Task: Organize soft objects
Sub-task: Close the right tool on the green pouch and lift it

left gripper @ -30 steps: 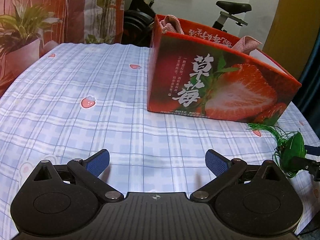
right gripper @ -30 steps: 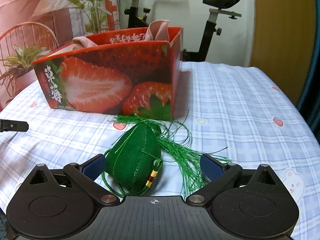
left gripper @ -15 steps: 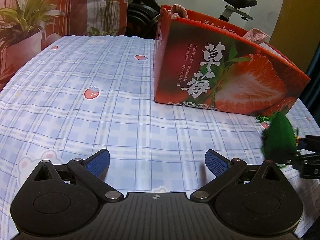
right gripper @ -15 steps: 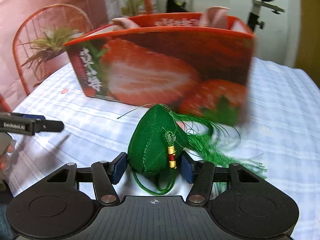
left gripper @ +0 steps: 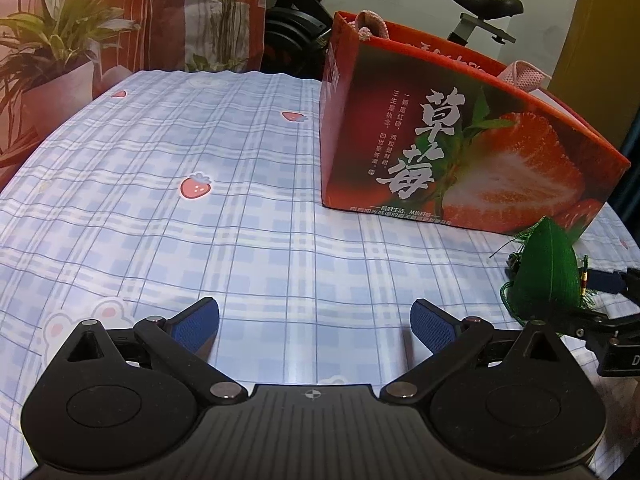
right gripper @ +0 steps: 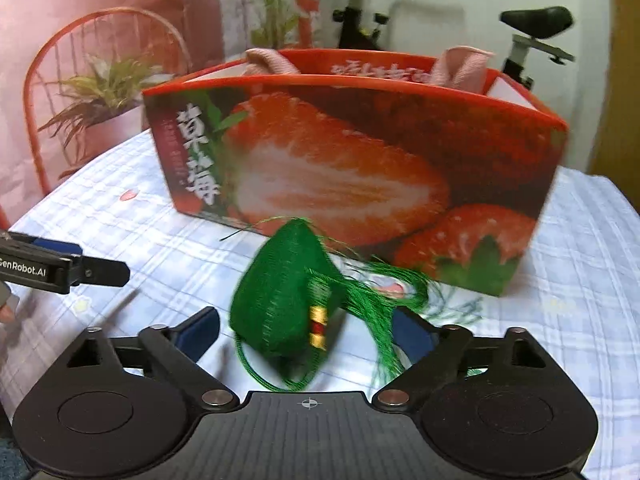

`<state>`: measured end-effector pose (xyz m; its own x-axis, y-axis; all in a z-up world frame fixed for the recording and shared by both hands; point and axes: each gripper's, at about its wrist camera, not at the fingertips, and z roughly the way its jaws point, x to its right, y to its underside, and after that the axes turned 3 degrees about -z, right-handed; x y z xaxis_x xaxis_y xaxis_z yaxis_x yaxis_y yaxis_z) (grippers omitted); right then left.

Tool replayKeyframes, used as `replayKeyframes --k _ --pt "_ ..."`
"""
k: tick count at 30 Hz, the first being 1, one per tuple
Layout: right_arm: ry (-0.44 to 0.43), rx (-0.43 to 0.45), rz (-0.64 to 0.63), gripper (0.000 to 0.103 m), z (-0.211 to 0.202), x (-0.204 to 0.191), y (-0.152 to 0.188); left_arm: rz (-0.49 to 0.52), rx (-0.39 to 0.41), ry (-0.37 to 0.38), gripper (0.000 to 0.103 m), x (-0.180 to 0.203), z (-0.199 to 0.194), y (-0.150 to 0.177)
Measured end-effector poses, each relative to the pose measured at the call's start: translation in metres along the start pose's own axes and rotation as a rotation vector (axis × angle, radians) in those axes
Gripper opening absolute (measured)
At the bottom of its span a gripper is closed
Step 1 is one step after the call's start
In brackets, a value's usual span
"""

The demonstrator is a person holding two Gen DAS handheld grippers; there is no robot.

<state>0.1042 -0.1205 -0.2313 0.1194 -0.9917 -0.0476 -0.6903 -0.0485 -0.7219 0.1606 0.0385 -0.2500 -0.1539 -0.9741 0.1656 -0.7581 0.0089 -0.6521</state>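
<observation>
A green stuffed pouch (right gripper: 284,304) with a long tassel sits blurred between the fingers of my right gripper (right gripper: 306,326). The jaws are opening, and the blue pads stand clear of the pouch on both sides. In the left wrist view the same pouch (left gripper: 550,272) stands point-up at the right edge, in front of the red strawberry box (left gripper: 460,152). The box (right gripper: 340,168) is just behind the pouch, and pink cloth (right gripper: 460,66) pokes out of its top. My left gripper (left gripper: 314,318) is open over the tablecloth with nothing between its fingers.
A blue checked tablecloth (left gripper: 200,240) with strawberry prints covers the table. Beyond its far-left edge stand a potted plant (left gripper: 52,64) and a red wire chair (right gripper: 60,80). An exercise bike (right gripper: 536,24) is behind the box. My left gripper's tip (right gripper: 68,270) reaches in from the left.
A second ago the right jaws stood wide around the lying pouch, then they shut on it and raised it. Now they are wide again with the pouch loose. The left gripper stayed put.
</observation>
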Motion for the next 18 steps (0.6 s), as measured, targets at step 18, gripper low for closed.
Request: replayKeyframes --k 18 --pt "-0.052 0.039 0.055 0.071 -0.007 0.009 0.005 0.031 0.001 0.206 0.079 0.042 -0.014 -0.036"
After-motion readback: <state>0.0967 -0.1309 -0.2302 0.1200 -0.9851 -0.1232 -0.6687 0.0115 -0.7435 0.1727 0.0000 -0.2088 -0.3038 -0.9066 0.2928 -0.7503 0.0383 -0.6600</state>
